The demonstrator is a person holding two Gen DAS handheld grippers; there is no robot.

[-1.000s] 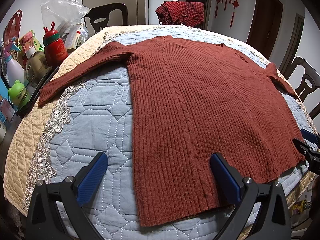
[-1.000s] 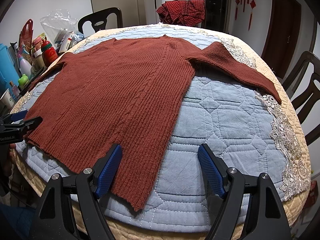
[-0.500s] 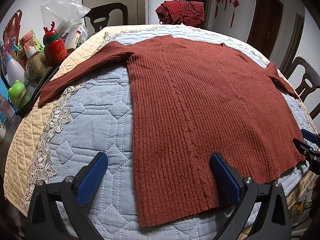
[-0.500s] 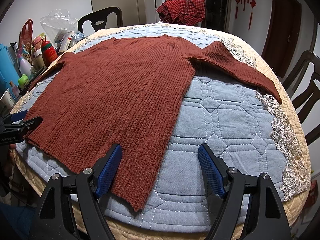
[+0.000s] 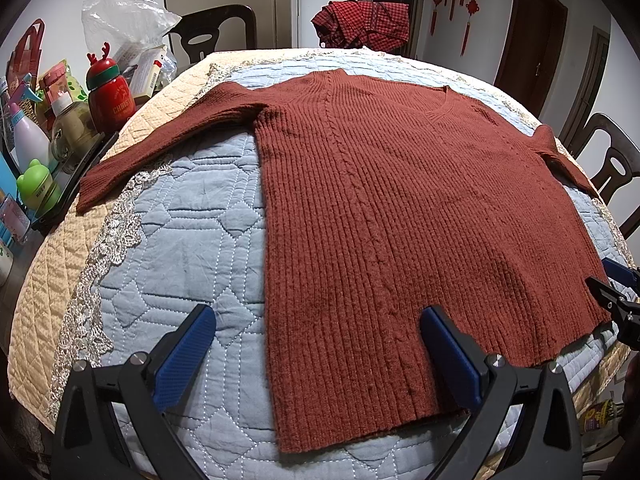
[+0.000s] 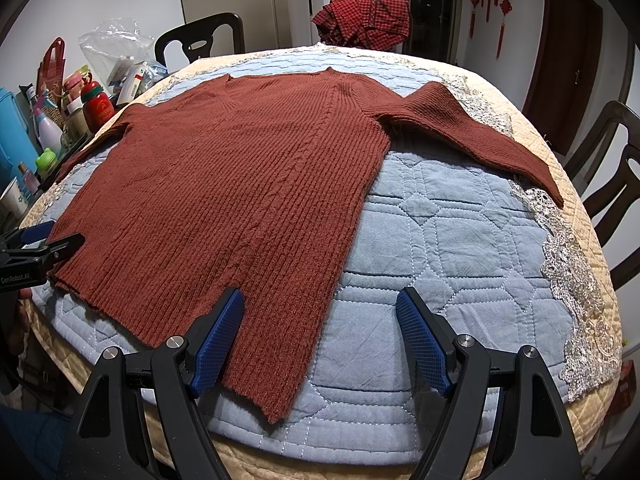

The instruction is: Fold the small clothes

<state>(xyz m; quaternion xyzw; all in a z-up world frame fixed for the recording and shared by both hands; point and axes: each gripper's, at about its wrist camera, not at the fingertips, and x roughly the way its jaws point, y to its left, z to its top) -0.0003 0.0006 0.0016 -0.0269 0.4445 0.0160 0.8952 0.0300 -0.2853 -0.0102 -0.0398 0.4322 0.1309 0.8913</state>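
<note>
A rust-red ribbed sweater (image 5: 400,208) (image 6: 240,192) lies flat on the quilted blue table cover, both sleeves spread out to the sides. My left gripper (image 5: 316,328) is open just above the sweater's near left hem corner, one finger over the cover and one over the knit. My right gripper (image 6: 320,320) is open above the near right hem corner in the same way. Each gripper's tips show at the edge of the other's view, the right gripper (image 5: 612,288) and the left gripper (image 6: 44,240). Neither holds anything.
Bottles, a red reindeer flask (image 5: 108,92) and a plastic bag crowd the table's left side. A folded red checked cloth (image 5: 364,24) hangs on a far chair. Dark wooden chairs (image 6: 616,152) stand around the table. Bare quilted cover (image 6: 460,232) lies to the sweater's right.
</note>
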